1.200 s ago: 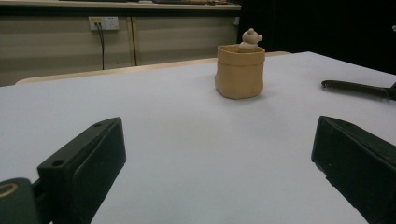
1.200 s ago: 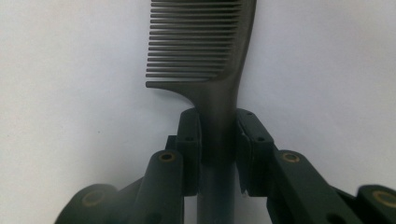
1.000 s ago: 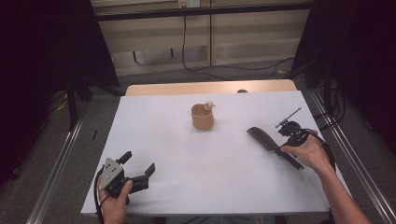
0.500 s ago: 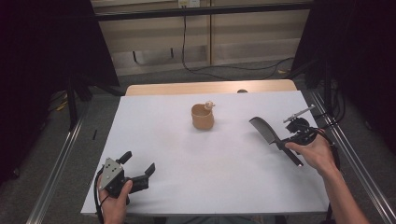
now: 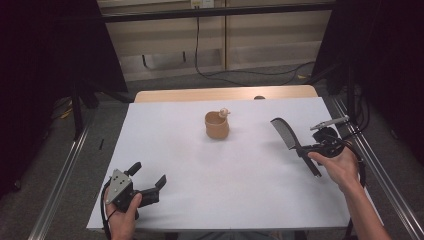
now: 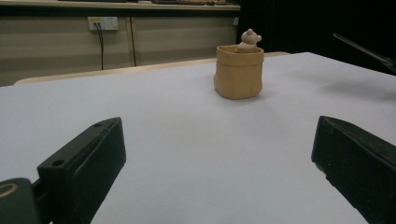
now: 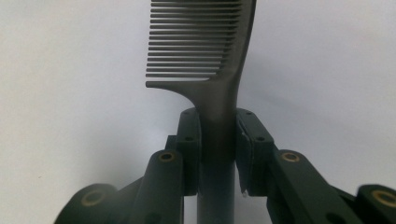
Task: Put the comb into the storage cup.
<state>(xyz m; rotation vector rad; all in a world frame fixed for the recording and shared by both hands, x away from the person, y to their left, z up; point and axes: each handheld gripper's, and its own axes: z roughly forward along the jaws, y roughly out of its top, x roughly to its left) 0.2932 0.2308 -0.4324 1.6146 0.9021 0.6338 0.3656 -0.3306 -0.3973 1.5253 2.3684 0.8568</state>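
Observation:
A black comb (image 5: pixel 286 134) is held above the right side of the white table (image 5: pixel 250 190), toothed end pointing up and left. My right gripper (image 5: pixel 306 148) is shut on its handle; in the right gripper view the jaws clamp the comb (image 7: pixel 205 51) just below the teeth. A tan pouch-shaped cup (image 5: pixel 217 125) with a small bear figure on its rim stands at the table's middle back, and appears as the cup (image 6: pixel 239 71) in the left gripper view. My left gripper (image 5: pixel 149 179) rests open at the front left corner, nothing between its jaws.
A wooden table edge (image 5: pixel 225 93) runs behind the white surface. Metal rails (image 5: pixel 60 185) flank both sides. A cable (image 5: pixel 357 165) loops beside the right hand. Dark curtains stand at left and right.
My right gripper has lifted and carried the comb a little right and toward the back. The left gripper has stayed put.

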